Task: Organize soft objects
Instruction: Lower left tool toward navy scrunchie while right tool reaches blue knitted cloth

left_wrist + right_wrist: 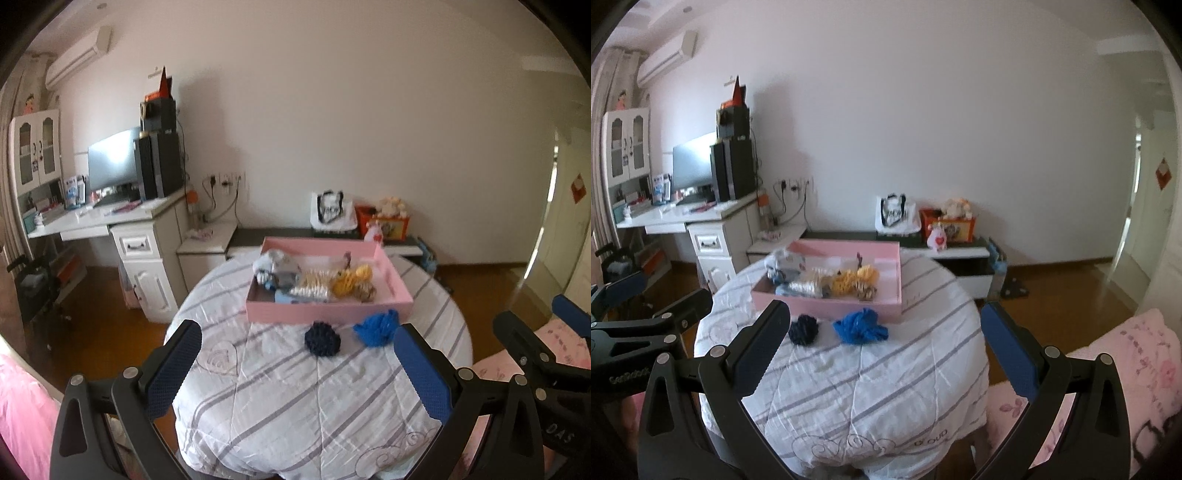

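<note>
A pink box (325,312) (827,306) stands on a round table under a striped white cloth (295,398) (871,387). It holds several soft knitted items, yellow (349,282), cream (314,286) and grey-blue (275,266). In front of the box lie a dark navy knitted ball (322,339) (803,329) and a bright blue knitted piece (376,326) (860,326). My left gripper (295,369) is open and empty, above the near table. My right gripper (882,354) is open and empty too. Each gripper shows at the edge of the other's view (546,343) (646,317).
A white desk (110,221) with a monitor and computer tower stands at the left. A low cabinet (332,240) with a bag and toys runs along the back wall. Pink bedding (1126,369) lies at the right, and wooden floor surrounds the table.
</note>
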A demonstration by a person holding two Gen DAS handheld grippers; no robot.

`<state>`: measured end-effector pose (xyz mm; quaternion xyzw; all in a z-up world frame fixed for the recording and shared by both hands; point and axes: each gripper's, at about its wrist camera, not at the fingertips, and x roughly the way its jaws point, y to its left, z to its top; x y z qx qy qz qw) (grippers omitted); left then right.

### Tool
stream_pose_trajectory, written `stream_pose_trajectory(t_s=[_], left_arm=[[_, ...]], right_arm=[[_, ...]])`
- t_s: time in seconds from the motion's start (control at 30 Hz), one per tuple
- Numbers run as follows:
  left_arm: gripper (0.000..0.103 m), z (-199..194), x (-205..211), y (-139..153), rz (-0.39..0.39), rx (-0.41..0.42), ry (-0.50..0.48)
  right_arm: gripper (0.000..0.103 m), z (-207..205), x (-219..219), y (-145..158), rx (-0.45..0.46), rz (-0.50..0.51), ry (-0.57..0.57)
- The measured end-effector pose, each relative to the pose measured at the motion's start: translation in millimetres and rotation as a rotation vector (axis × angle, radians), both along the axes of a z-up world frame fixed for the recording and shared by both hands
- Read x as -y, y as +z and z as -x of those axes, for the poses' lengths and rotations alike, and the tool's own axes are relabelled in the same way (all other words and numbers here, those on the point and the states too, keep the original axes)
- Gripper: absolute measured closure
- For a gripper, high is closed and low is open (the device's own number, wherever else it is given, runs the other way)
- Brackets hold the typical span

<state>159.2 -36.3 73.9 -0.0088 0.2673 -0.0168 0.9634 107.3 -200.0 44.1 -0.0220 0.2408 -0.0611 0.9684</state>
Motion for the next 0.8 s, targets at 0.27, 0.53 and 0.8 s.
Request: stream_pose_trajectory(t_s=[0.27, 0.53, 0.8], left_arm=[[0.000, -51.8, 3.0, -26.8, -0.009, -0.124, -0.007], [0.000, -106.9, 10.2, -60.9, -0.023, -0.229, -0.020], [0.000, -171.7, 21.5, -102.0, -0.024, -0.342, -0.036]], right_arm=[[0.000, -30.4, 5.1, -32.7, -0.113, -0.011, 0.002], [0.000, -65.7, 21.8, -65.3, -0.226, -0.035, -0.026], [0.000, -103.7, 43.3, -99.1, -0.331, -0.057, -0.070]])
